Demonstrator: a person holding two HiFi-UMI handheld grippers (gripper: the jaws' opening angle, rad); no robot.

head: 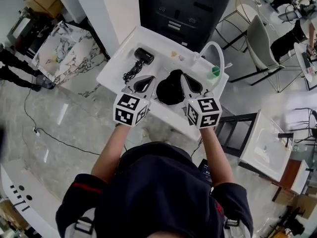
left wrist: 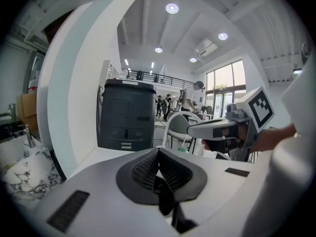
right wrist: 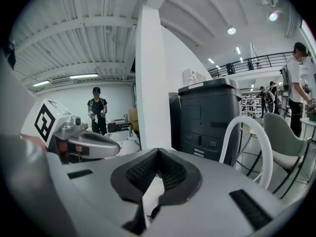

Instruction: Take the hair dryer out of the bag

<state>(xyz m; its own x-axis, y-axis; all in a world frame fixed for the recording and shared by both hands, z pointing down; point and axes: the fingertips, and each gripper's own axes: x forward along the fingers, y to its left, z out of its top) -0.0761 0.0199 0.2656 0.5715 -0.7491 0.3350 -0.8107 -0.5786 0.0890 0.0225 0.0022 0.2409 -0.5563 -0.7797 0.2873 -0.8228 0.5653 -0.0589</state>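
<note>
At a white worktop [head: 116,71] in a bright, high-ceilinged hall, a person works two hand-held tongs on a black bag [head: 171,88]. A dark cabinet [head: 183,9] stands behind the worktop beside a white column [head: 106,9]. A green cup [head: 214,72] sits near the right edge, just below a white arched frame [head: 214,48], and pale chairs [head: 260,38] and other people fill the room beyond. Both bare forearms reach forward side by side. The left tongs [head: 146,81] and the right tongs [head: 189,83] are held level with each other, pointing away from the body and slightly down, their marker cubes nearest the wearer. Each pair is closed, a fold of the bag's black fabric pinched at either side, the bag slung between them. The hair dryer [head: 143,56] lies outside the bag on the far left part of the worktop, black and on its side, its black cord [head: 131,73] bunched in loops just beside it.
</note>
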